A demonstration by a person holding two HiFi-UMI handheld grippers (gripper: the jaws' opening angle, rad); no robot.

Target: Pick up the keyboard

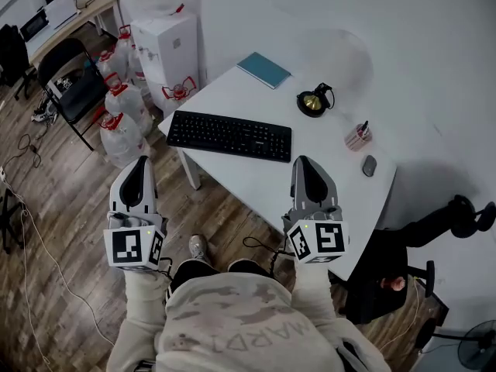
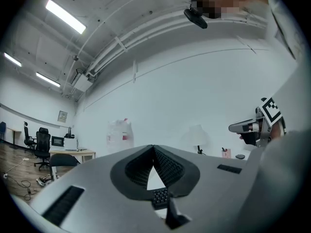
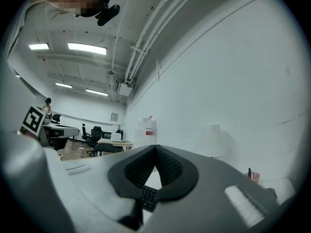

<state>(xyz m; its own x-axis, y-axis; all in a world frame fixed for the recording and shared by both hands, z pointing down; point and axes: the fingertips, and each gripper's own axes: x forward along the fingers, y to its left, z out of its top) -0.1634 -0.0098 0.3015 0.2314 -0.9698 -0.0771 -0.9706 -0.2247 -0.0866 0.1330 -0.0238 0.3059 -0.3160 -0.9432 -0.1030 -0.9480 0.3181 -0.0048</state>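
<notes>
A black keyboard (image 1: 229, 136) lies flat on the white table (image 1: 263, 180), near its front edge. My left gripper (image 1: 138, 163) is over the wooden floor, left of and short of the table corner, shut and empty. My right gripper (image 1: 303, 163) is over the table's front part, just right of the keyboard's right end, also shut and empty. In the left gripper view the jaws (image 2: 153, 149) meet with a strip of keyboard (image 2: 160, 196) showing below them. Between the shut jaws (image 3: 155, 149) of the right gripper view a bit of keyboard (image 3: 147, 196) shows too.
On the table lie a teal notebook (image 1: 263, 69), a brass bell-like object (image 1: 314, 101), a small pen cup (image 1: 358, 136) and a mouse (image 1: 370, 165). Water jugs (image 1: 124, 122) and white boxes (image 1: 164, 49) stand left of the table. A black chair (image 1: 391, 281) stands to the right.
</notes>
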